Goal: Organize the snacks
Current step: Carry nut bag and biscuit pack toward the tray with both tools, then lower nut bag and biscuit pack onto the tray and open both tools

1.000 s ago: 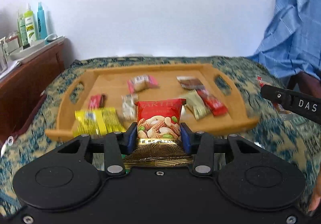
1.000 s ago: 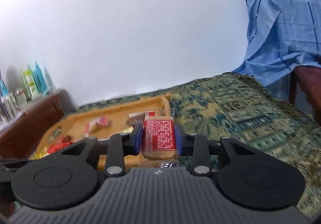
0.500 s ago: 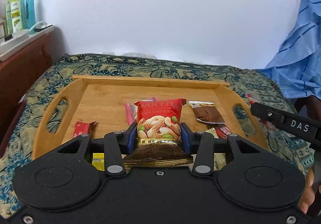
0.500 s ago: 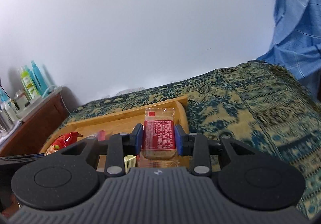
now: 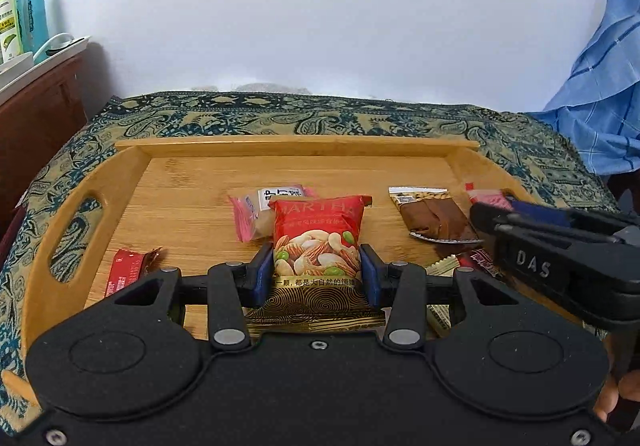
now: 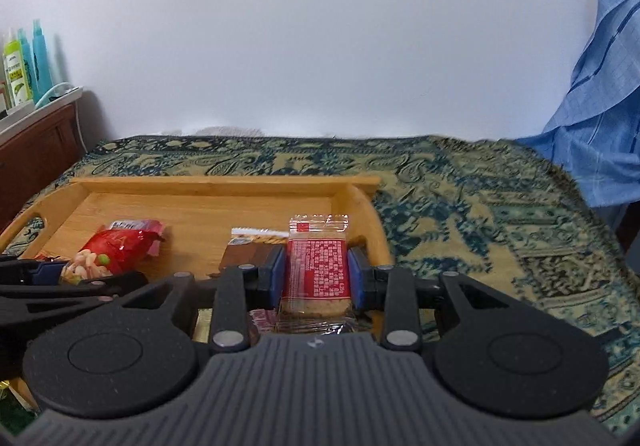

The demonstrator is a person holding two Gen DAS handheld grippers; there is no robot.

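Note:
My left gripper (image 5: 317, 274) is shut on a red nut packet (image 5: 318, 236) and holds it upright over the middle of the wooden tray (image 5: 304, 150). My right gripper (image 6: 317, 272) is shut on a clear-wrapped cracker packet with a red label (image 6: 318, 266), over the tray's right end (image 6: 360, 202). In the left wrist view the right gripper (image 5: 560, 250) enters from the right. The nut packet also shows in the right wrist view (image 6: 108, 250). A pink packet (image 5: 256, 212), a brown packet (image 5: 436, 218) and a red bar (image 5: 126, 272) lie in the tray.
The tray sits on a teal and gold paisley cloth (image 6: 480, 206). A dark wooden cabinet (image 5: 36, 118) with bottles (image 5: 24, 14) stands at the left. A blue checked cloth (image 5: 600, 86) hangs at the right. A white wall is behind.
Both grippers moved forward over the tray, each still holding its packet. The right gripper swung left and now sits close beside the left one.

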